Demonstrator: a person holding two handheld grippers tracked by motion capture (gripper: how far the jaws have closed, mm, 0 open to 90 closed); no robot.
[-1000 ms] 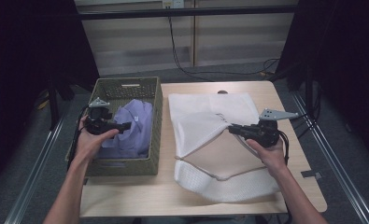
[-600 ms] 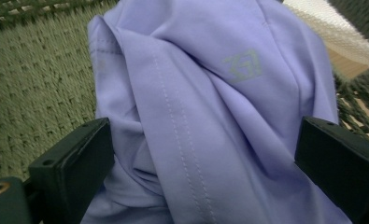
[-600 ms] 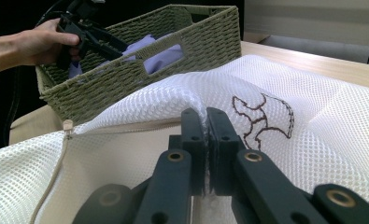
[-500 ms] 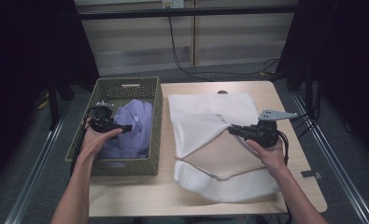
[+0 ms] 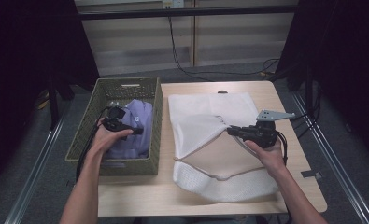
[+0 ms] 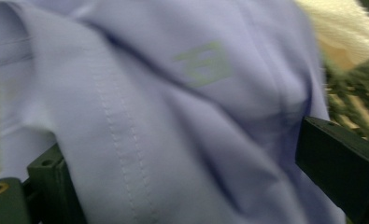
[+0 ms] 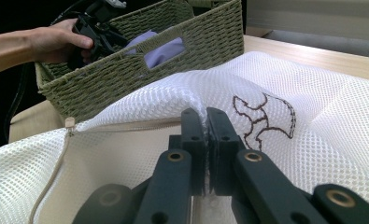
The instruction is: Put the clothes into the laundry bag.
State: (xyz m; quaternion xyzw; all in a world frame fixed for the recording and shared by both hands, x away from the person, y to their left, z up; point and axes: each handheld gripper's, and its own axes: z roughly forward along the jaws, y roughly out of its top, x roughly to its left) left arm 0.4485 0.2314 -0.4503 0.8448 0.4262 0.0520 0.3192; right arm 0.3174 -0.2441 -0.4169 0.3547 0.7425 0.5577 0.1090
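A lavender shirt (image 5: 140,114) lies in the woven green basket (image 5: 126,83) at the table's left. My left gripper (image 5: 135,132) is low inside the basket, right over the shirt. In the left gripper view its jaws stand wide apart, and the shirt's fabric (image 6: 182,116) bulges between them. A white mesh laundry bag (image 5: 205,112) is spread on the table to the basket's right. My right gripper (image 5: 230,132) is shut on the bag's upper layer near the zipper edge and holds it lifted, so the mouth gapes. The right gripper view shows the jaws (image 7: 205,121) pinching the mesh (image 7: 313,116).
The wooden table (image 5: 266,93) has bare strips at its back and right edges. The basket's wall (image 7: 126,79) stands close beside the bag. Cables trail from both grippers. Dark floor and metal rails surround the table.
My left hand has sunk lower into the basket and come down onto the shirt. The right gripper and the lifted bag flap have stayed where they were.
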